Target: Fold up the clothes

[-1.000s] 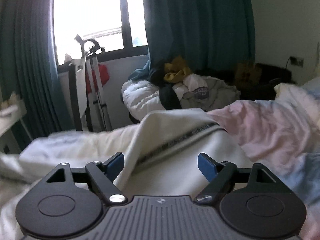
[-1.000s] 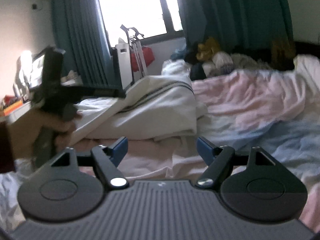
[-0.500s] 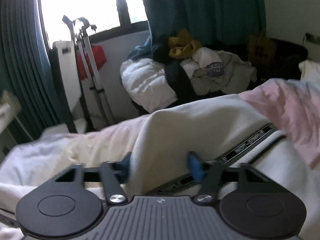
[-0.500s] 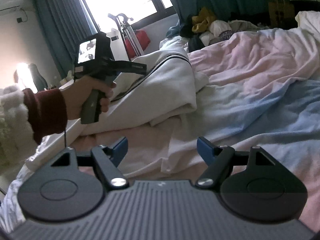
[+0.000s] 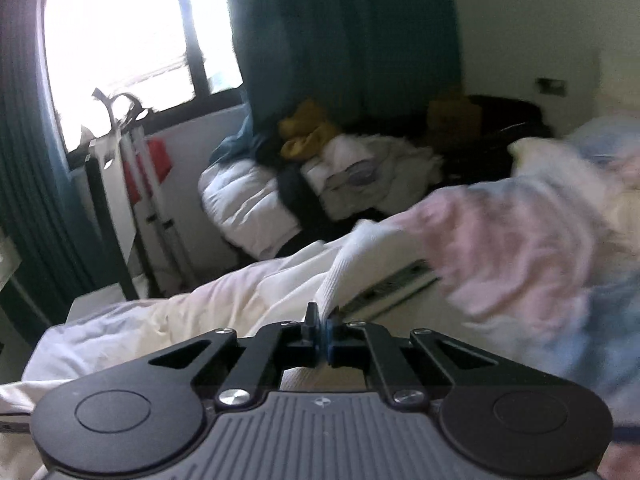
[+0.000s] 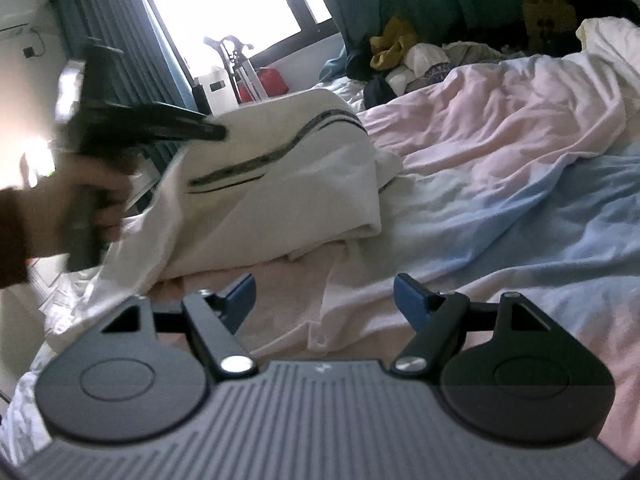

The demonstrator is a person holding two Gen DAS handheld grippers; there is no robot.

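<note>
At the bottom centre of its view, my left tool is clenched on a ribbed edge of the white garment; my right tool is released, hovering low over the pink-and-blue bedding. The garment lies bunched at centre left on the bed. I judge the step as lifting an edge to fold; next, the right tool needs a second grip.

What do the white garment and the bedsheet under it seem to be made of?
White garment: looks like thick, soft knit, matte, with ribbed texture near the left gripper pinching it. Bedsheet: apparently thin woven cotton, matte, finely creased.
</note>
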